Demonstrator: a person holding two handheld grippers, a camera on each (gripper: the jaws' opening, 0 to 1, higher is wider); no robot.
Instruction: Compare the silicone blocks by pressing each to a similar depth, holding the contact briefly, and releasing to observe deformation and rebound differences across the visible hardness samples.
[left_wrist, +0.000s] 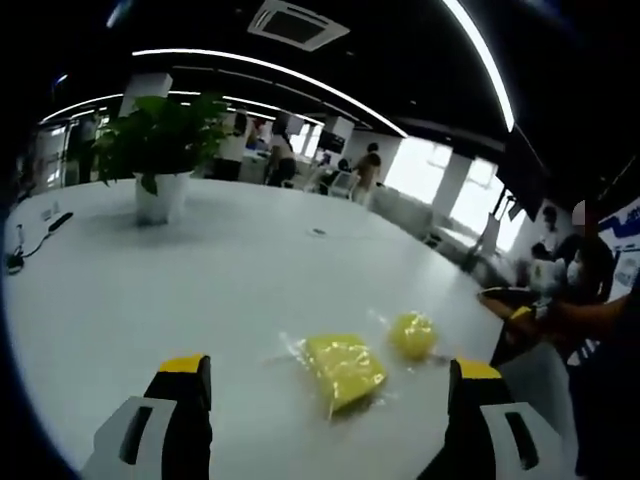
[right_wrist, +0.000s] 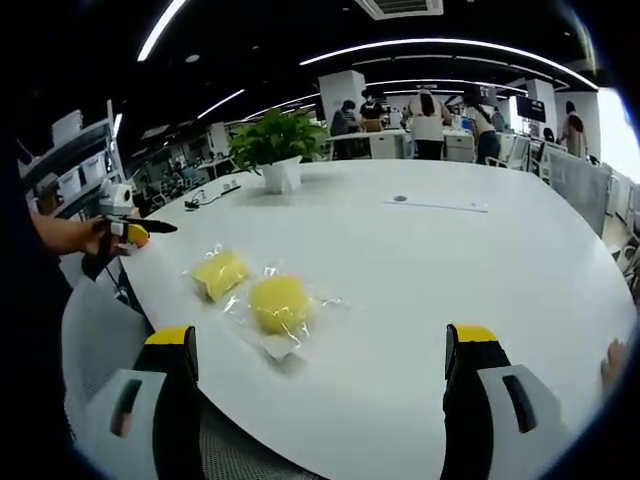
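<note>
blocks: two yellow, square block (left_wrist: 343, 367) and round block (left_wrist: 412, 334), each in clear wrap, no readable writing | place: near surface (left_wrist: 200, 290) edge, just beside each other | left claw (left_wrist: 330, 400): apart, empty | right claw (right_wrist: 320, 375): apart, empty

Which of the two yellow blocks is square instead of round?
The square block lies between the left gripper fingers in the left gripper view, flat with straight edges. The round block beside it is a rounded lump. Both are in clear wrappers.
</note>
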